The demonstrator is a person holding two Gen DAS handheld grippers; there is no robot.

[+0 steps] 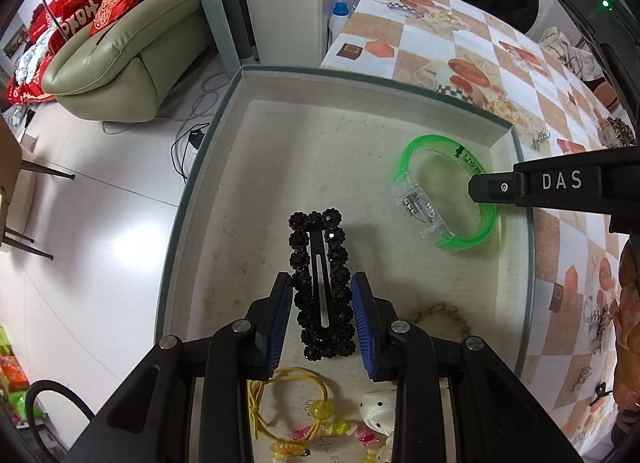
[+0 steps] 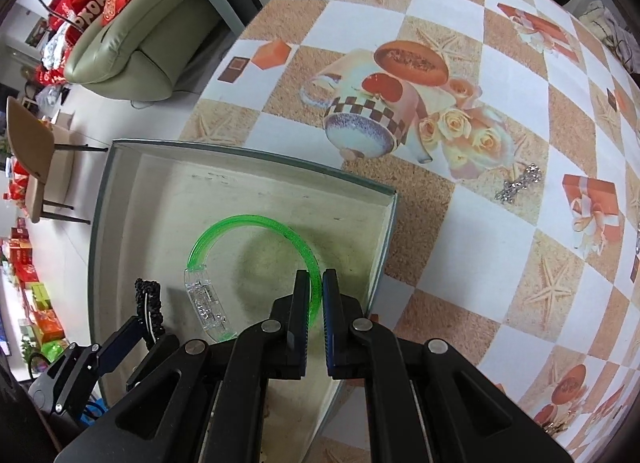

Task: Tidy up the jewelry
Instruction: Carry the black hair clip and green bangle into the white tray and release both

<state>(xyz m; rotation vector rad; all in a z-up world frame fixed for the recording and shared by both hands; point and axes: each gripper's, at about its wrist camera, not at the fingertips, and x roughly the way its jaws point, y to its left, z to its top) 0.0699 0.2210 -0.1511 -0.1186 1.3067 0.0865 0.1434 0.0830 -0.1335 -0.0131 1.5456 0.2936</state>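
Note:
My left gripper [image 1: 322, 283] is shut on a black beaded hair clip [image 1: 322, 263] and holds it over the open box [image 1: 280, 75]. My right gripper [image 2: 317, 279] is shut on a green translucent bracelet [image 2: 224, 229] with a clear clasp, inside the same box; the bracelet also shows in the left wrist view [image 1: 408, 155], with the right gripper [image 1: 480, 187] on its right side. The hair clip [image 2: 149, 303] and left gripper [image 2: 150, 327] show in the right wrist view at lower left. Yellow hair ties with beads [image 1: 296, 411] lie in the box under my left gripper.
The box stands at the left edge of a table with a checkered printed cloth [image 2: 480, 223]. A small sparkly piece [image 2: 520, 183] lies on the cloth to the right of the box. More small jewelry [image 1: 592, 323] lies along the cloth. A sofa [image 1: 132, 63] stands beyond.

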